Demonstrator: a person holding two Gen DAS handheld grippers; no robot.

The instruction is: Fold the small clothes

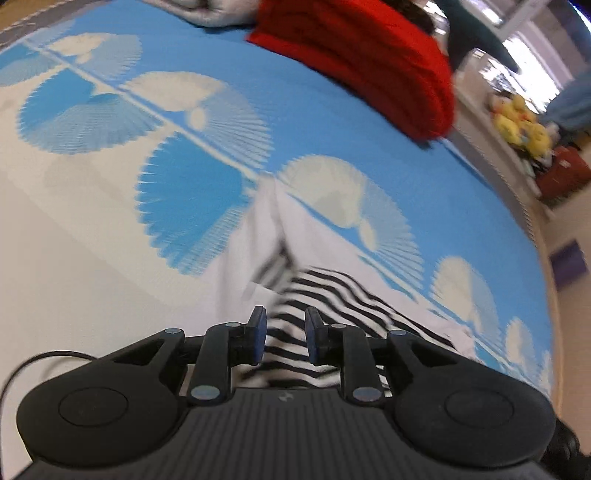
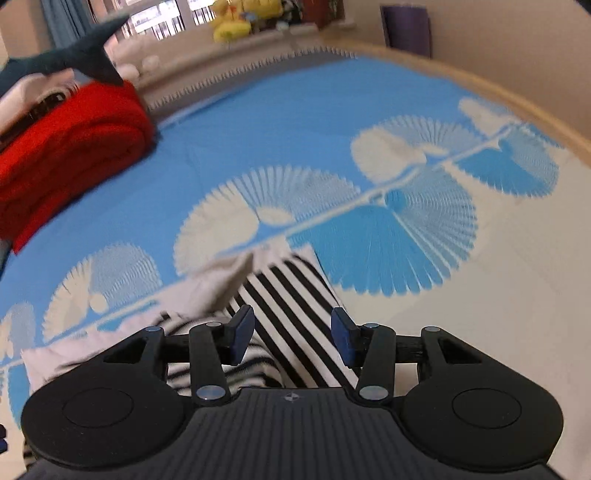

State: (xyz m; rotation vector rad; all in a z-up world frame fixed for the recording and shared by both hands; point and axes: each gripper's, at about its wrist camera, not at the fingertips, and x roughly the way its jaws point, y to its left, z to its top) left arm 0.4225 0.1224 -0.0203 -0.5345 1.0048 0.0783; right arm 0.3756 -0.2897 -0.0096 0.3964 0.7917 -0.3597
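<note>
Left wrist view: we look down our left gripper (image 1: 285, 334) at one black-and-white striped garment (image 1: 332, 291) lying on the bed cover (image 1: 332, 118).
Left gripper state: we see its jaws standing apart, a narrow gap between the two blue pads (image 1: 258, 334); the striped cloth shows below that gap, and neither pad presses on it, so we read it as released.
Right gripper state: in the right wrist view our right gripper (image 2: 293, 334) has its jaws set wider, and the two pads (image 2: 242, 332) stand clear of the fabric; nothing is clamped.
Garment, place: one striped garment (image 2: 291, 295) lies on the cover just ahead of and below both grippers, at the line where the blue half of the cover meets the cream half.
Garment, form: we count one striped panel lying fairly smooth under the right gripper and one plain whitish part (image 2: 218, 284) bunched beside it; how many layers it has we cannot tell.
Bed cover: one, blue and cream, printed with fan-shaped rosettes; we count about six in the right wrist view.
Red blanket: one folded red blanket (image 2: 70, 147) sits at the far edge of the cover, well apart from the garment.
Shark plush: one dark shark toy (image 2: 74, 55) rests above the red blanket.
Yellow plush toys: a small cluster (image 2: 240, 14) on a ledge beyond the bed; blur keeps us from counting them.
Sharpness: both views are smeared.
</note>
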